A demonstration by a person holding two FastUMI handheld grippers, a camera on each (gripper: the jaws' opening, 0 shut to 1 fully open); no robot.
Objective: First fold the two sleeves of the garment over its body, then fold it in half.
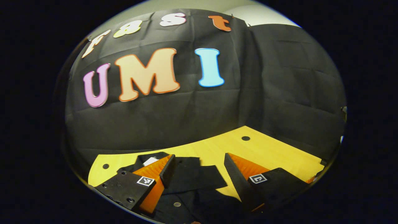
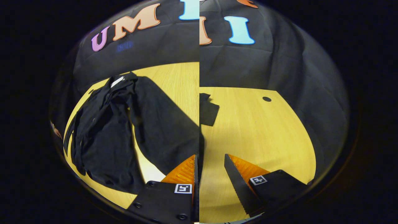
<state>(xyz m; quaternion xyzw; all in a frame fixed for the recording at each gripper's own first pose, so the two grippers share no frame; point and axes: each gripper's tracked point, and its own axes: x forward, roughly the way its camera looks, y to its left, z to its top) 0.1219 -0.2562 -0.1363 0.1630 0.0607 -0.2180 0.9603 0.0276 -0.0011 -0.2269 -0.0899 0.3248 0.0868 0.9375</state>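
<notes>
The right gripper view is split by a vertical seam, so the black shirt (image 2: 108,130) on the wooden table (image 2: 264,130) reads brokenly. Both the left gripper (image 1: 199,168) and right gripper (image 2: 210,168) have fingers spread apart, empty; bare tabletop lies right of the shirt.

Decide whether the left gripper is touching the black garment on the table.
Cannot tell. In the left gripper view the open left gripper hangs over the garment, its fingers overlapping the cloth, but neither contact nor a gap shows plainly.
</notes>
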